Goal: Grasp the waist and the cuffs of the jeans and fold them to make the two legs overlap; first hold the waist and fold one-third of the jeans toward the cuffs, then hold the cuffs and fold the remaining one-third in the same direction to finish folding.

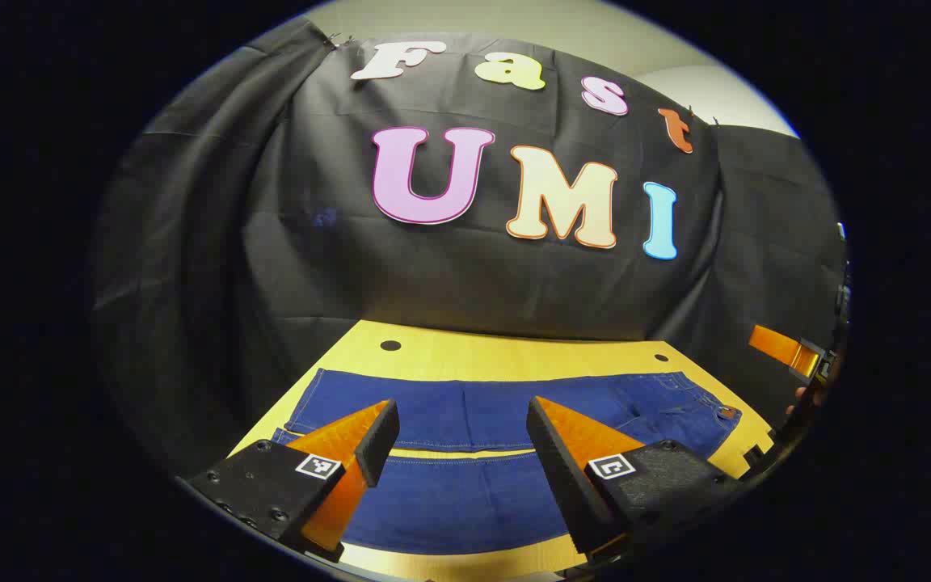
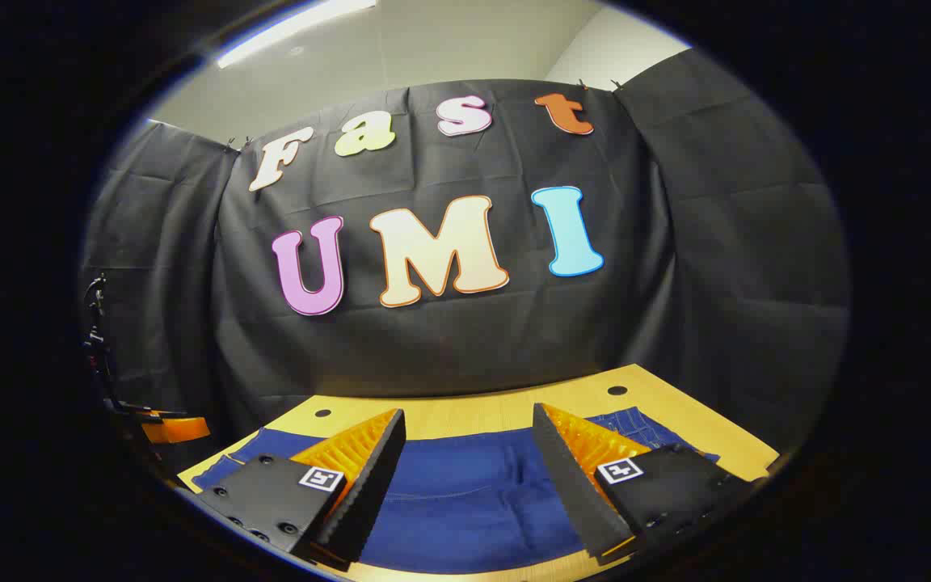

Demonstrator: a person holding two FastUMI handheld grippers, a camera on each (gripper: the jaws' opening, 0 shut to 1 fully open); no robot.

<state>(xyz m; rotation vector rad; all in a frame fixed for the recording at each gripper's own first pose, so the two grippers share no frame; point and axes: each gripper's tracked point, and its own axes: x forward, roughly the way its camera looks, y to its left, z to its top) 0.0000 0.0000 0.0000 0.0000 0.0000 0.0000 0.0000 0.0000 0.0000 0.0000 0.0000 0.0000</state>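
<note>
Now both grippers hang above the table [image 1: 449, 352] with nothing between their fingers. The jeans [image 1: 506, 416] lie flat on the table, spread sideways, with the two legs apart: one leg lies nearer the wall and one nearer the camera, and a thin strip of table shows between them.

In the left gripper view, the left gripper [image 1: 461, 440] has its fingers spread wide, and through the gap one sees both legs of the jeans. The waist [image 1: 720, 412] is at the right end in this view, with a small brown patch and pocket seams. The cuffs [image 1: 300, 420] are at the left end, close to the left finger [image 1: 352, 453]. Two dark round holes [image 1: 390, 345] are in the table near the wall. At the far right edge of this view the right gripper [image 1: 793, 352] appears, with part of a hand [image 1: 809, 396] just below it; I cannot tell from here how its fingers stand.

In the right gripper view, the right gripper [image 2: 469, 457] also has its fingers spread wide and empty, above the jeans [image 2: 465, 493]. Here the waist end [image 2: 635, 424] shows behind the right finger [image 2: 587, 453], with its seams. At the left edge of this view the left gripper [image 2: 174, 428] shows above the table edge [image 2: 191, 477], small and partly cut off. This view also gives a strip of ceiling light [image 2: 296, 28] at the top.
</note>
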